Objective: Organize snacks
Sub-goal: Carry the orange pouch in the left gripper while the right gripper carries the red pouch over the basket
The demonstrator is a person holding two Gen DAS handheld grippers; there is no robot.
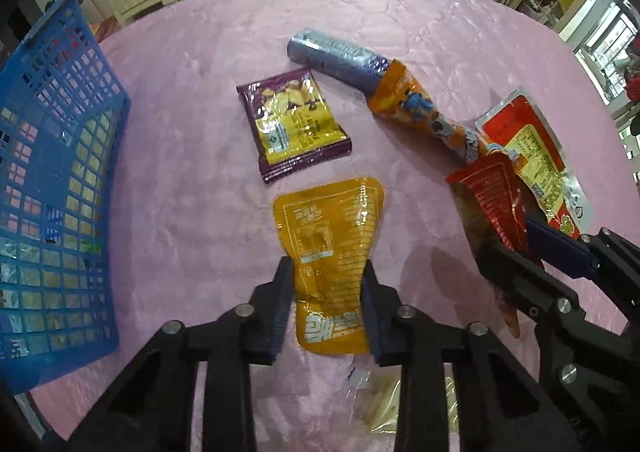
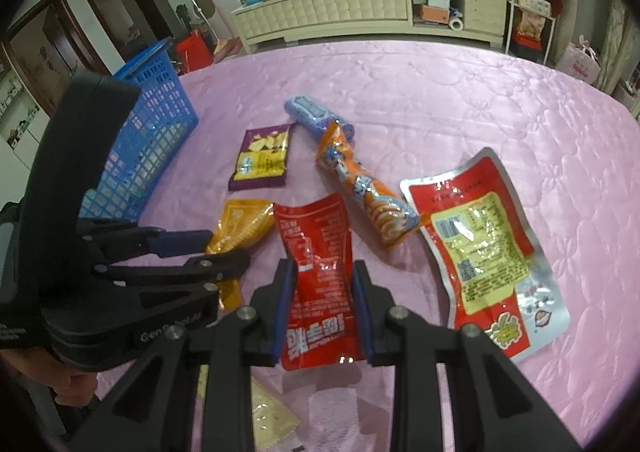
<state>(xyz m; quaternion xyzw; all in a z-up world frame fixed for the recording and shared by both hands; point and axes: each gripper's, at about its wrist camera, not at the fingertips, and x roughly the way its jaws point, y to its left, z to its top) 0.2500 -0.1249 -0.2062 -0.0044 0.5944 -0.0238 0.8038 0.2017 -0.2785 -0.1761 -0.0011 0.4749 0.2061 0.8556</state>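
My left gripper [image 1: 326, 272] is shut on a yellow pouch [image 1: 330, 236], pinching its narrow middle; the pouch also shows in the right wrist view [image 2: 242, 226]. My right gripper [image 2: 324, 276] is shut on a small red pouch [image 2: 316, 264], which the left wrist view shows lifted off the cloth [image 1: 490, 200]. A blue mesh basket [image 1: 52, 180] stands at the left, with a few packets inside. On the pink cloth lie a purple-yellow packet [image 1: 294, 124], an orange tube pack [image 1: 424, 112], a blue-grey roll [image 1: 338, 54] and a large red-yellow pouch [image 2: 484, 248].
A pale clear packet [image 1: 394, 400] lies under my left gripper near the table's front edge. A cream cabinet [image 2: 360, 12] stands beyond the table's far edge. The pink cloth [image 2: 500, 104] stretches to the right and back.
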